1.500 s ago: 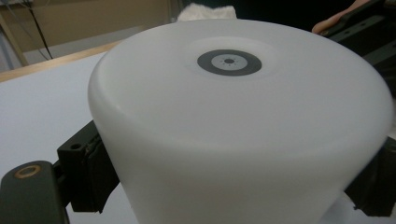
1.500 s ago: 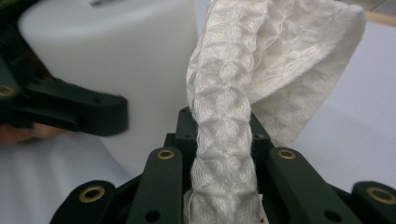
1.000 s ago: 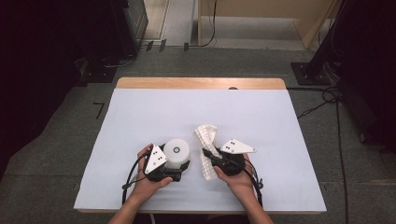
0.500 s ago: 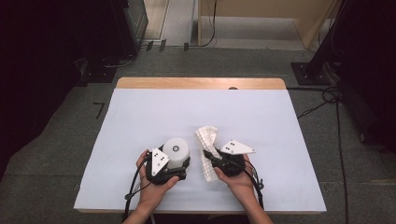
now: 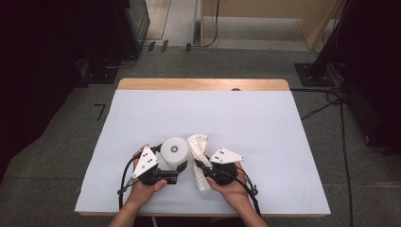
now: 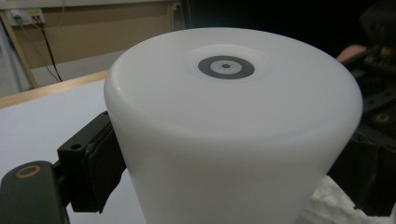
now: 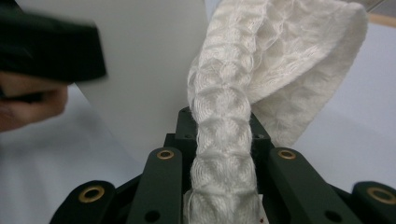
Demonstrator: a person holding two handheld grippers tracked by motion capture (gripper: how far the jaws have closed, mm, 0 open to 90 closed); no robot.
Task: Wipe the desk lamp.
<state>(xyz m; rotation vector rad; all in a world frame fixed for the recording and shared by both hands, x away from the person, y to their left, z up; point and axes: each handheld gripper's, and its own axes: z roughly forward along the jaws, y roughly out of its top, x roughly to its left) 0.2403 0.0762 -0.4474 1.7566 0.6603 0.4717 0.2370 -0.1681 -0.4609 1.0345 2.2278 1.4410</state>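
The white-covered table (image 5: 265,123) is left open beyond the white cylinder (image 5: 174,150): the whole far half, up to the bare wooden strip (image 5: 203,84) at the far edge, is unoccupied, and wide bare margins are seen well to either side of the cylinder. Passage just beside the cylinder is blocked. On one side it is clamped between the jaws of the left gripper (image 5: 176,166); on the other a white textured cloth (image 5: 197,150) is pinched upright in the right gripper (image 5: 200,163), touching or nearly touching the cylinder. The near edge behind the cylinder is taken up by both hands.
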